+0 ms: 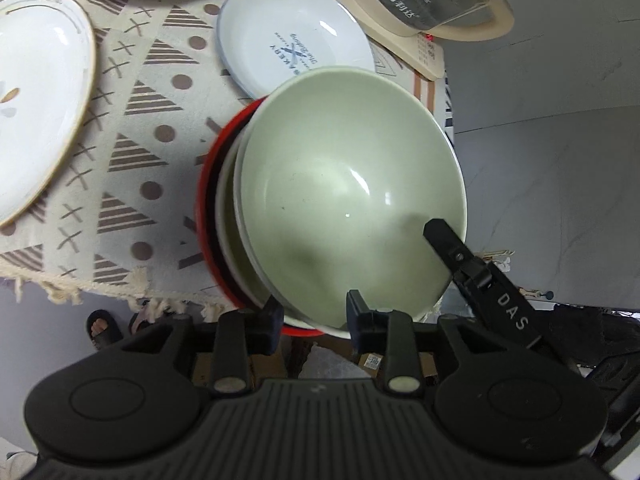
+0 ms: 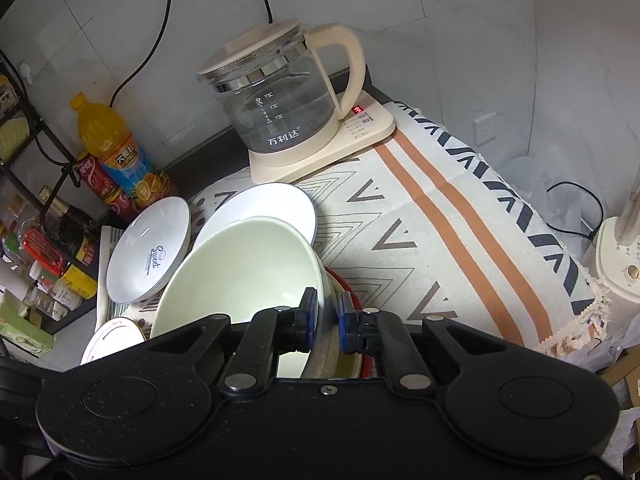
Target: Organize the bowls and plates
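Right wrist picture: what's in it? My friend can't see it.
The right tool pinches the rim of a pale green bowl stacked over a red dish on a patterned cloth. Behind stand white plates and a glass kettle.

Home kitchen corner: electric kettle point(image 2: 296, 108), juice bottle point(image 2: 108, 140), condiment rack point(image 2: 36, 216).
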`<control>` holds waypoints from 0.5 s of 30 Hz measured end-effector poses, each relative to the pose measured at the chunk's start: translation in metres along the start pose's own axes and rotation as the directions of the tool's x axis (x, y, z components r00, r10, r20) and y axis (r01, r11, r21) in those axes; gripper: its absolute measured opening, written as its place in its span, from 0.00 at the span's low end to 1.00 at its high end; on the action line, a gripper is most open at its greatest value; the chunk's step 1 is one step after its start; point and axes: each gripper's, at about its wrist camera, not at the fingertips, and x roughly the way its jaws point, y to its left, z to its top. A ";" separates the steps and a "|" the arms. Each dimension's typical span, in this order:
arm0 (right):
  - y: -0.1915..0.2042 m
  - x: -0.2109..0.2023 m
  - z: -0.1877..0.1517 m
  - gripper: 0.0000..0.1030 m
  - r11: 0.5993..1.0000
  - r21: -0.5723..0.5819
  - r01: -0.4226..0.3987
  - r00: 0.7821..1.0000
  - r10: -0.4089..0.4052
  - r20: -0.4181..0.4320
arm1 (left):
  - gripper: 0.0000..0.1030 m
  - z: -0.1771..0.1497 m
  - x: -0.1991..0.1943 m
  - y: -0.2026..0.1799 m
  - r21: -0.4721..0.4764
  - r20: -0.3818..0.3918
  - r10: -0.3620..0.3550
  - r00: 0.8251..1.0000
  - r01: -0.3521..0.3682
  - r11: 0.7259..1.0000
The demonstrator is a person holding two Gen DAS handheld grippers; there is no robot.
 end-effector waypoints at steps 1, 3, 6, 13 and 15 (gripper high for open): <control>0.001 0.001 0.000 0.10 1.000 -0.001 -0.001 1.000 0.001 -0.001 | 0.31 0.000 -0.001 0.000 -0.002 -0.010 0.006 1.000 -0.006 1.000; 0.002 0.002 0.000 0.10 1.000 -0.004 -0.002 1.000 0.002 -0.004 | 0.31 0.000 -0.002 0.005 -0.021 -0.020 -0.010 1.000 0.009 1.000; 0.001 0.003 0.001 0.10 1.000 0.003 -0.001 1.000 0.001 -0.005 | 0.31 0.001 -0.007 0.008 -0.018 -0.005 0.011 1.000 -0.011 1.000; -0.002 0.006 -0.001 0.10 1.000 0.000 0.018 1.000 -0.018 -0.013 | 0.31 0.005 -0.015 0.011 -0.019 0.034 0.028 0.999 -0.027 0.999; -0.001 0.007 -0.002 0.10 1.000 -0.006 0.025 1.000 -0.025 -0.014 | 0.31 0.006 -0.015 0.013 -0.016 0.059 0.061 0.996 -0.060 0.998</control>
